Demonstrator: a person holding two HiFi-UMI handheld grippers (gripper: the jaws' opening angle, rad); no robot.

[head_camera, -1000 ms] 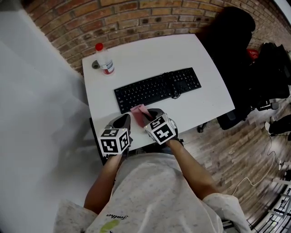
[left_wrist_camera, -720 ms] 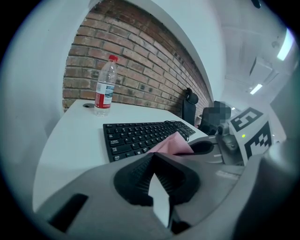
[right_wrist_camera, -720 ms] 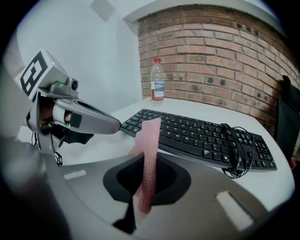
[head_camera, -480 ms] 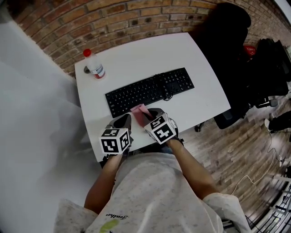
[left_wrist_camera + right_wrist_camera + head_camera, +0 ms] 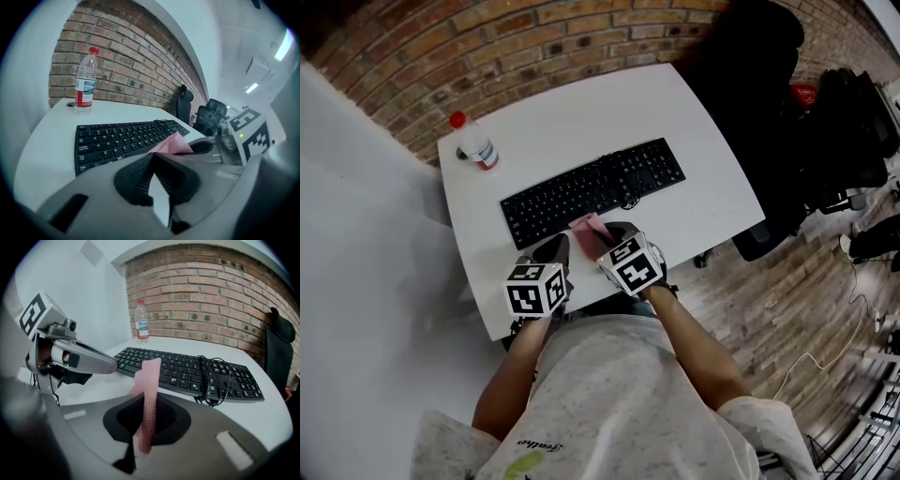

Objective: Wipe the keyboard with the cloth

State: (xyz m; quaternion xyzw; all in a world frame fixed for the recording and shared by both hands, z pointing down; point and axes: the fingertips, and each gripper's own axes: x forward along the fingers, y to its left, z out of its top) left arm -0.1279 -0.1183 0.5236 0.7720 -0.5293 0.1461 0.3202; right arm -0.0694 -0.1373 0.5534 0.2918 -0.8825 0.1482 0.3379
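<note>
In the head view the table (image 5: 694, 150), the keyboard (image 5: 592, 190) and the bottle (image 5: 472, 142) have all slid leftward in the picture over the last second, while both grippers sit at the same spot in the frame. The person has therefore shifted to the right along the near edge. The pink cloth (image 5: 585, 225), which was off the keyboard's near left corner, now sits at the near edge further in from that corner. The right gripper (image 5: 602, 239) carries it. The left gripper (image 5: 555, 251) hangs just beside it, to the left.

In the left gripper view the left gripper's jaws meet at their tips with nothing between them. The keyboard lies beyond them on the table, the bottle stands far left by the brick wall, and the cloth pokes up at the right from the other gripper.

In the right gripper view the right gripper's jaws are clamped on the cloth, which stands up as a thin pink strip between them. The keyboard is just beyond, with its cable (image 5: 211, 380) coiled on the right-hand keys. The cloth appears to hang clear of the keys, though the wide lens makes that hard to be sure of.

Judged from this, the wipe has not begun. The shift only lines the cloth up with the keyboard.
</note>
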